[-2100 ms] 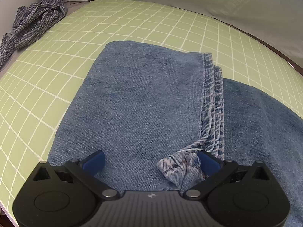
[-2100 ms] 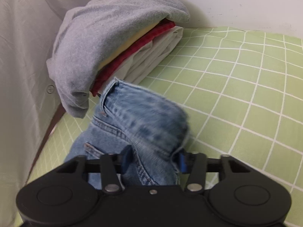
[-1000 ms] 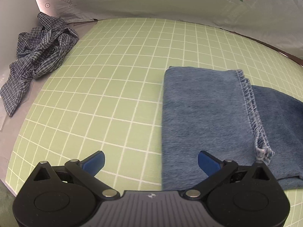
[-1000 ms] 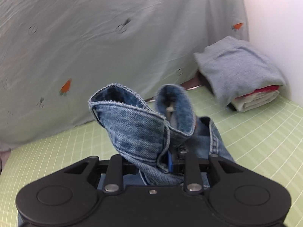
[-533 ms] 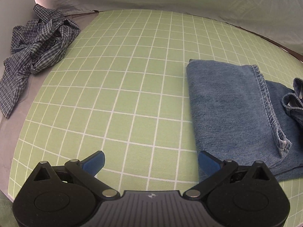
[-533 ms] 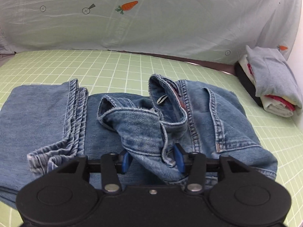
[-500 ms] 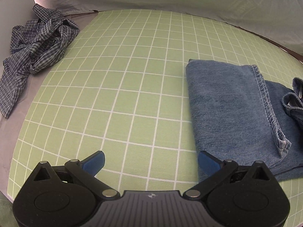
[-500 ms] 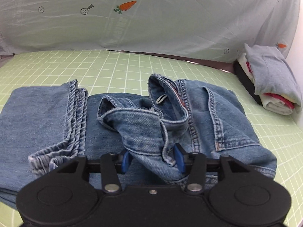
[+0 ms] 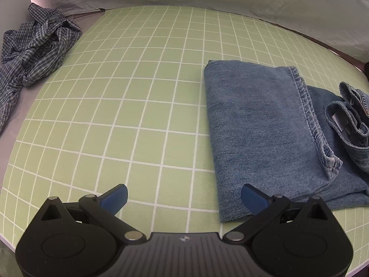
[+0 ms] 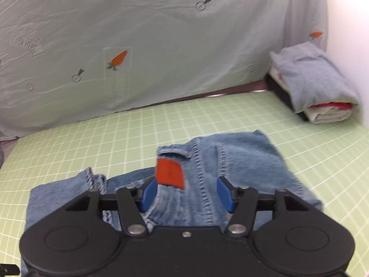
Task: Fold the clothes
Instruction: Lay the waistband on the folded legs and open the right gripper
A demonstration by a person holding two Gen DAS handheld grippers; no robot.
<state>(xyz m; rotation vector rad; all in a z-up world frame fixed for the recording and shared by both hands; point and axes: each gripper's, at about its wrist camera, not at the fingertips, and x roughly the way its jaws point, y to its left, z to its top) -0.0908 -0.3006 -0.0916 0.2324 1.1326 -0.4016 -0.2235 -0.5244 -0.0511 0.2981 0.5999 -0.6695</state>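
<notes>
Jeans (image 10: 221, 161), folded on the mat (image 9: 138, 92): my right gripper (image 10: 188, 194) is opening to release the waistband, my left gripper (image 9: 183, 198) gapes empty beside them.

Beyond the right gripper's (image 10: 187, 192) fingers the whole view smears with motion, so the jeans' (image 10: 230, 161) stitching and red patch (image 10: 170, 173) read soft. The gripper body covers the denim nearest it. Off past the left gripper's fingers, the waistband (image 9: 350, 115) and checked shirt (image 9: 30, 50) run out of frame.
</notes>
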